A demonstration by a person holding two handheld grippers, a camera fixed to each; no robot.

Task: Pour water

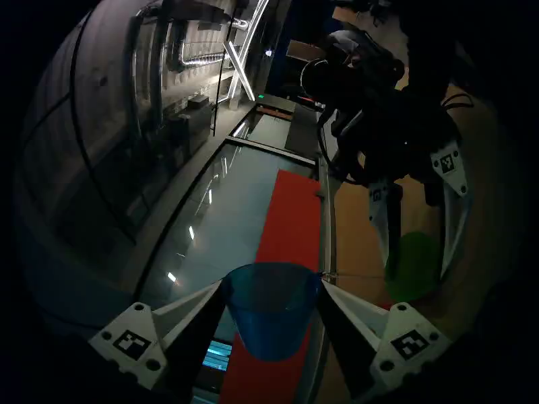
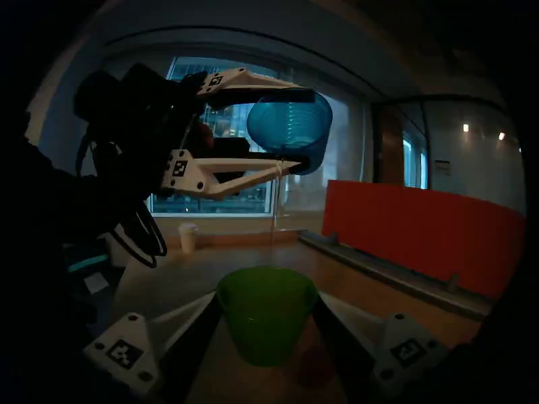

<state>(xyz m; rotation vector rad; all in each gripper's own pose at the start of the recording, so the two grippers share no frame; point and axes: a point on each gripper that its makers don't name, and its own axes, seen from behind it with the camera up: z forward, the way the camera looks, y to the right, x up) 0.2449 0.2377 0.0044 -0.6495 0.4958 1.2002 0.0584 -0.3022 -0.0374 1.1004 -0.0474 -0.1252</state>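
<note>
Dim wooden table [image 2: 202, 276] runs beside a red panel [image 2: 424, 229], and over it my right gripper [image 2: 266, 296] is clamped on the green cup [image 2: 266, 316]. Both fingers press its sides and hold it upright and low, though I cannot tell whether it touches the table. My left gripper [image 1: 271, 283] is closed tight on the blue cup [image 1: 271, 313], one finger against each wall; in the right gripper view that cup hangs tipped on its side, mouth towards the camera, above the green cup and clear of it.
</note>
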